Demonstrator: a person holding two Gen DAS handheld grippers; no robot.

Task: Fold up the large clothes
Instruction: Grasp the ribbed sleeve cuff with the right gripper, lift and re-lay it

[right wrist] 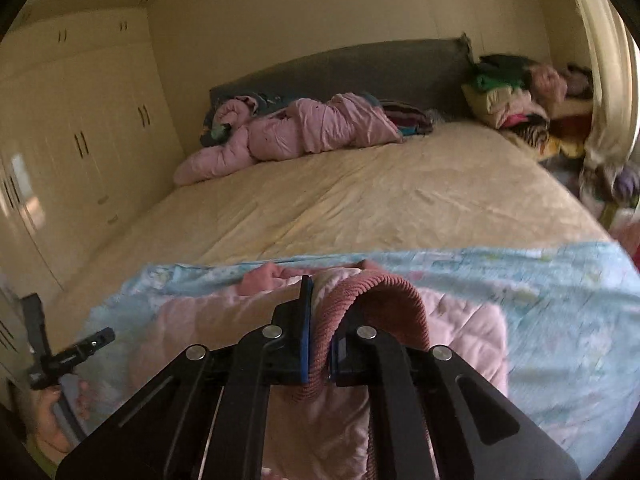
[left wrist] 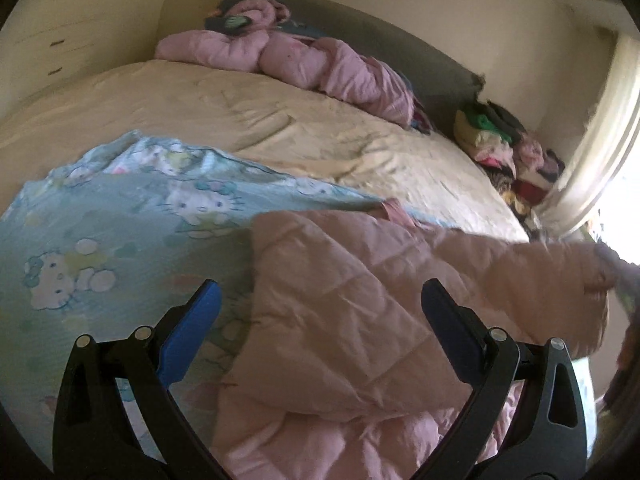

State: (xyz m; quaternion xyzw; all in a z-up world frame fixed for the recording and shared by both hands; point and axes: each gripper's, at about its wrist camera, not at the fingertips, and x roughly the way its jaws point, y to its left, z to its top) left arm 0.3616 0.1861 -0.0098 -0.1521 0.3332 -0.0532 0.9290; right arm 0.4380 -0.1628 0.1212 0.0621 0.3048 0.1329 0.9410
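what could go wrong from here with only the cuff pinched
The right gripper is shut on just the ribbed cuff of the pink quilted jacket, so the knit may stretch or slip out under the jacket's weight. The left gripper is open over the jacket, holding nothing, so the body could drag across the cartoon-print sheet and bunch.

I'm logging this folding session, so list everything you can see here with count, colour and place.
Quilted jacket: one, pale pink, near bed edge, ribbed cuff clamped.
Cartoon blanket: one, light blue, under jacket.
Bed: one, cream sheet.
Padded garment: one, pink, by grey headboard.
Clothes pile: one, mixed colours, bedside right.
Wardrobe: cream, left wall.
Left gripper: open, over jacket.
Right gripper: shut on cuff.
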